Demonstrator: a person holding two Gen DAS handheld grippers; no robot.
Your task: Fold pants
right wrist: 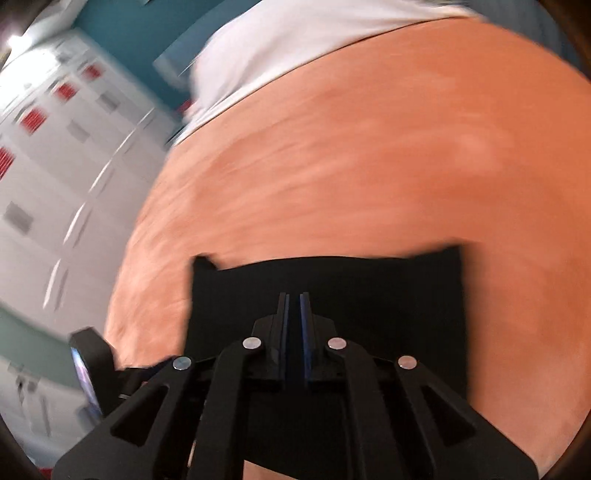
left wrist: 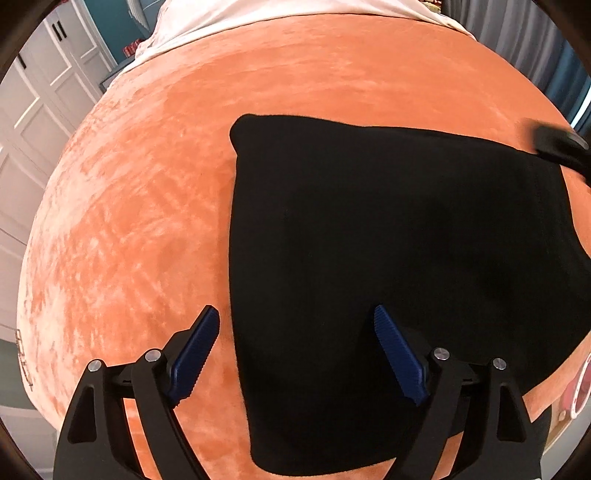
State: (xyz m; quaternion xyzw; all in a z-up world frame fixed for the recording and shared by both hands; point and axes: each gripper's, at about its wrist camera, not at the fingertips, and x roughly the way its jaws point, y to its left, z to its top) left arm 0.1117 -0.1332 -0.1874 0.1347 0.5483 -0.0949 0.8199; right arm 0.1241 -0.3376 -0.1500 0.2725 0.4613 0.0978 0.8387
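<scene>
The black pants lie folded into a compact slab on the orange velvet bedspread. My left gripper is open and hovers over the slab's near left edge, one blue pad over the bedspread, the other over the cloth. In the right wrist view the pants lie flat under my right gripper, whose blue pads stand nearly together with a thin gap and nothing visibly between them. That view is blurred by motion. The right gripper's body shows at the left wrist view's right edge.
A white sheet covers the far end of the bed. White panelled cupboard doors stand at the left, beyond the bed's edge. A pink and white object sits at the near right edge of the bed.
</scene>
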